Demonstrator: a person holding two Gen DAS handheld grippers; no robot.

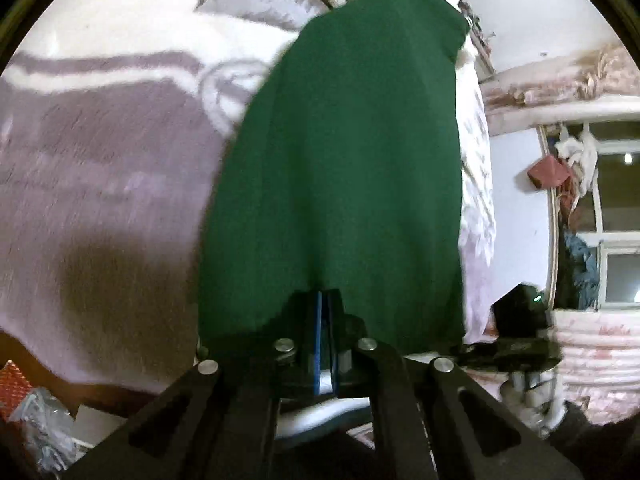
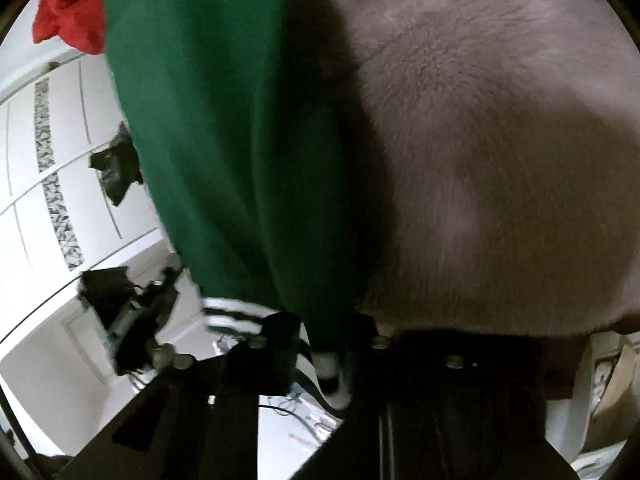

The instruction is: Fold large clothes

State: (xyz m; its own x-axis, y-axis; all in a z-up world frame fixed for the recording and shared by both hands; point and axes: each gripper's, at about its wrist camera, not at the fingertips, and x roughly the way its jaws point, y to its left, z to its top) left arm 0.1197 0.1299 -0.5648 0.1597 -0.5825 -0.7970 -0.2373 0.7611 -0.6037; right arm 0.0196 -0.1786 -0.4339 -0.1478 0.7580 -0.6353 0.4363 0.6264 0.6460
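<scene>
- We see a dark green garment (image 1: 340, 168) stretched over a fuzzy grey-and-cream patterned blanket (image 1: 100, 152), which we take as our landmark.
- Our left gripper (image 1: 325, 300) has its jaws pressed together, with the near edge of the green garment pinched between them above the blanket's near edge.
- Our right gripper (image 2: 326, 332) is clamped on the garment's (image 2: 224, 140) other end, where a white-and-dark striped cuff (image 2: 334, 376) hangs out below the jaws, just off the blanket's (image 2: 500, 140) edge.
- From the left wrist view, the other gripper's black body (image 1: 516, 336) sits beyond the blanket's right side.
- A red cloth (image 2: 70, 4) lies at the blanket's far left corner in the right wrist view.
- White cabinet doors (image 2: 60, 168) stand left of the blanket there.
</scene>
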